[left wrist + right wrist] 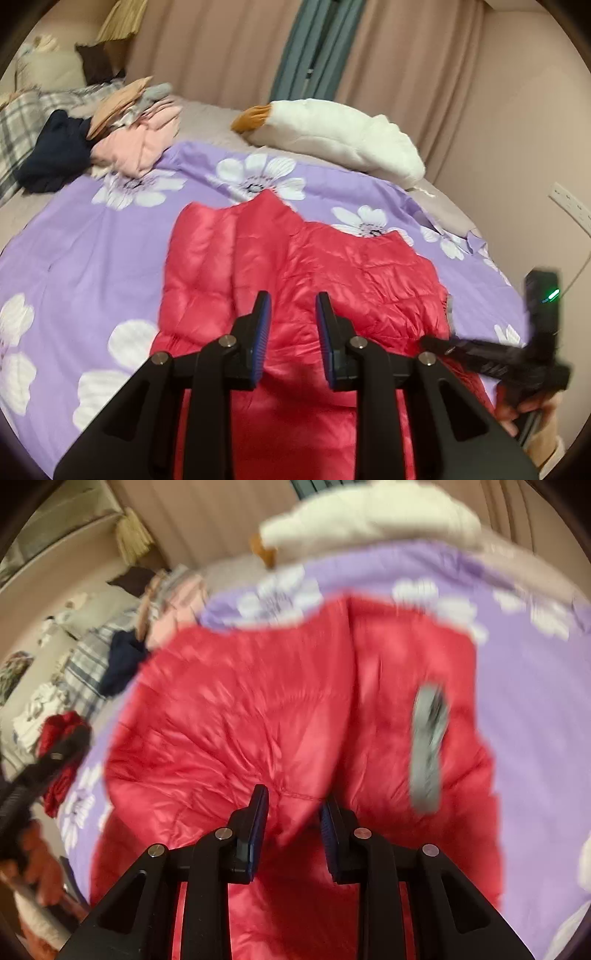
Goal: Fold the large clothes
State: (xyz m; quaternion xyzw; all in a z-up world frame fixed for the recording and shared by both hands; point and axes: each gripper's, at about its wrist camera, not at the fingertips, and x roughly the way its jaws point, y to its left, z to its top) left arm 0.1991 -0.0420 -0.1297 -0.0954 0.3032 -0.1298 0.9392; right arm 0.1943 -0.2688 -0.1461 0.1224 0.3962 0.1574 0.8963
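Left gripper (291, 306): jaws part-open, nothing between the pads, over the red puffer jacket (295, 258). Right gripper (293, 801): jaws narrowly apart with a red fold between them; view blurred, grip cannot be told. Jacket lies on the purple floral sheet (92, 240); white plush (332, 133) beyond.

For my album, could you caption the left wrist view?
Open fingers hover over a red puffer jacket on a purple flowered sheet.

A bed (207, 110) carries a purple sheet printed with white flowers (92, 236). On the sheet lies a glossy red quilted puffer jacket (295, 266). Folded pink clothes (140, 144), a navy garment (55, 155) and a white plush pillow (332, 136) lie along the far side.
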